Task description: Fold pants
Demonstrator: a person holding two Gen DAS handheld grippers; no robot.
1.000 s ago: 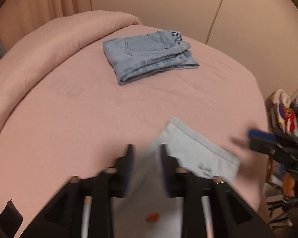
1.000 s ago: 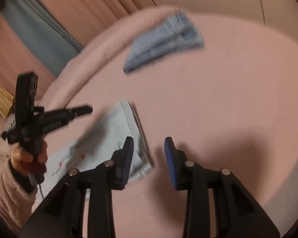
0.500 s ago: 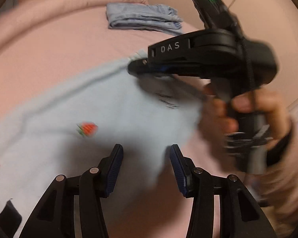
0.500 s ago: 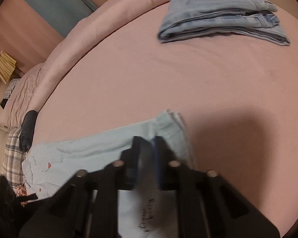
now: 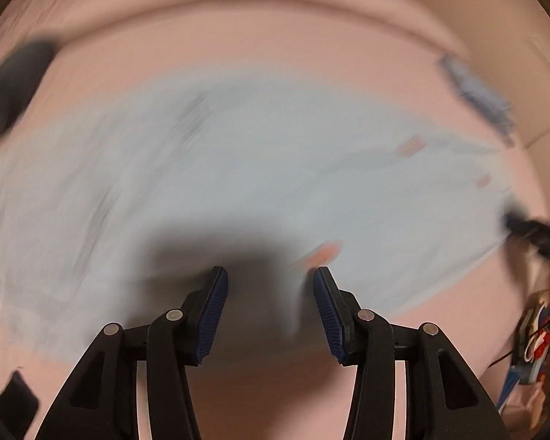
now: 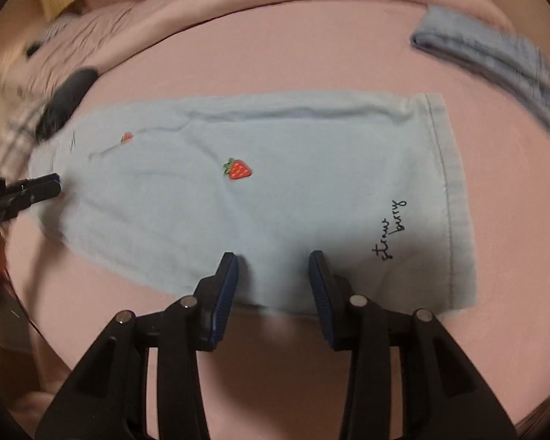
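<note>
Light blue pants [image 6: 275, 183] with strawberry prints and "straw berry" lettering lie flat across the pink bed [image 6: 275, 55]. My right gripper [image 6: 273, 256] hovers over their near edge. Its jaws are opening, and the pads do not press on the cloth. The left gripper [image 6: 46, 187] points at the pants' far left end. The left wrist view is badly blurred. It shows the pants [image 5: 275, 168] spread below the open left gripper [image 5: 270, 271], which holds nothing. The right gripper's tip [image 5: 513, 222] shows at the right edge of that view.
Folded blue jeans [image 6: 495, 55] lie at the bed's far right, also in the left wrist view [image 5: 476, 95]. A dark object [image 6: 69, 95] rests by the pants' left end. A rolled pink duvet [image 6: 238, 3] runs along the back. Colourful packages [image 5: 531, 341] sit off the bed.
The right gripper, shut on the pants' edge half a second ago, has opened. The left gripper swung along the pants, away from the right one. The pants now lie flat.
</note>
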